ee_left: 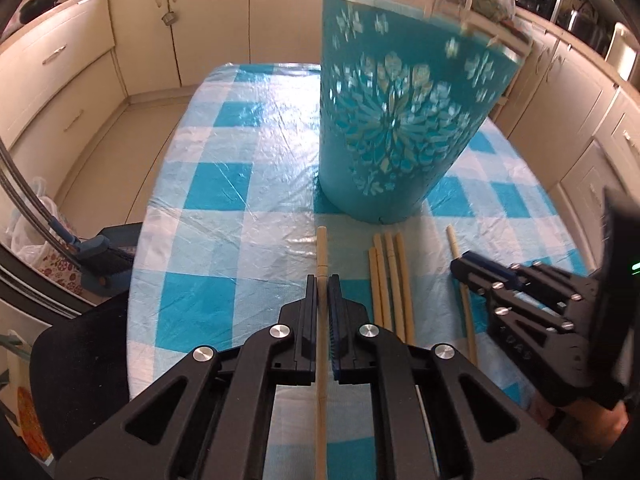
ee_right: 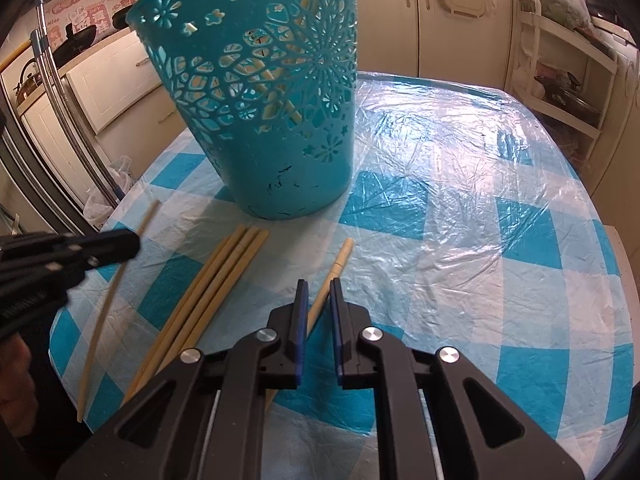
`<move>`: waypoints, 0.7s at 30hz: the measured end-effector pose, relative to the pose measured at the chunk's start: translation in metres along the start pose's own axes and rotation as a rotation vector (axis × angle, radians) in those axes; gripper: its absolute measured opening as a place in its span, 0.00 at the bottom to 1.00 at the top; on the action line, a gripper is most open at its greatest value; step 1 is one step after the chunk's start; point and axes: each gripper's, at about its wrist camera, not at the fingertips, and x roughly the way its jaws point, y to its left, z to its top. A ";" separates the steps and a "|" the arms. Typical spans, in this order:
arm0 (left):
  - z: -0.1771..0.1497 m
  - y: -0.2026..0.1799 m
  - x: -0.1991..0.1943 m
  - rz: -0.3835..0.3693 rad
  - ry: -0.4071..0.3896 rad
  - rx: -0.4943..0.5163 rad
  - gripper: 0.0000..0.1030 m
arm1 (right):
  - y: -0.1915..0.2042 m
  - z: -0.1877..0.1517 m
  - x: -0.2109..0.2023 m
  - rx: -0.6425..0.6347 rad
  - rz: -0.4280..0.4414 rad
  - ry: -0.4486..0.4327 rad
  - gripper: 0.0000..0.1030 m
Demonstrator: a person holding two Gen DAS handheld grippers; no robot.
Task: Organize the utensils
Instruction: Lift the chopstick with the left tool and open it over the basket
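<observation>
A: Kitchen tabletop (ee_left: 240, 152), checked blue and white under clear plastic. The left gripper (ee_left: 322, 282) is clamped on a single chopstick (ee_left: 321, 248), which runs straight between its fingers toward the teal basket (ee_left: 392, 120).

B: And the right gripper (ee_right: 318, 286)?

A: Its fingers stand a narrow gap apart, with another chopstick (ee_right: 340, 260) lying on the cloth just below them. Whether the pads press on it, the view does not show.

B: Where are the rest?

A: A bundle of four chopsticks (ee_right: 228, 268) lies between the two grippers, just in front of the basket. A few sticks already show through the basket's cut-out flowers.

B: So the step in hand?

A: Picking up, it appears, one stick at a time. The next move likely calls for lifting the held stick above the tall rim and tipping it end-first, then releasing inside without nudging the basket.
</observation>
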 end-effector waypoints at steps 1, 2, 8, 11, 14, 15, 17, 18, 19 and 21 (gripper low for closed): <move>0.000 0.002 -0.007 -0.006 -0.011 -0.005 0.05 | 0.000 0.000 0.000 0.000 0.000 -0.001 0.11; 0.002 0.003 -0.016 -0.018 -0.028 -0.012 0.05 | 0.001 -0.001 0.000 0.001 0.000 -0.002 0.11; 0.021 0.007 -0.065 -0.068 -0.130 -0.032 0.05 | 0.000 -0.001 -0.001 0.004 0.003 -0.006 0.11; 0.032 0.006 -0.089 -0.094 -0.187 -0.038 0.05 | 0.000 -0.001 -0.002 0.004 0.003 -0.006 0.11; 0.045 0.003 -0.109 -0.108 -0.244 -0.035 0.05 | 0.000 -0.001 -0.002 0.004 0.003 -0.006 0.11; 0.050 0.002 -0.115 -0.109 -0.260 -0.032 0.05 | 0.000 -0.001 -0.002 0.004 0.003 -0.006 0.11; 0.059 -0.001 -0.124 -0.116 -0.286 -0.027 0.05 | 0.000 -0.001 -0.002 0.004 0.003 -0.006 0.11; 0.063 -0.002 -0.129 -0.117 -0.299 -0.023 0.05 | 0.000 -0.001 -0.002 0.004 0.004 -0.006 0.11; 0.064 -0.003 -0.132 -0.116 -0.308 -0.019 0.05 | 0.000 -0.001 -0.002 0.005 0.004 -0.006 0.11; 0.068 -0.006 -0.138 -0.119 -0.322 -0.013 0.05 | 0.000 -0.001 -0.002 0.004 0.004 -0.006 0.11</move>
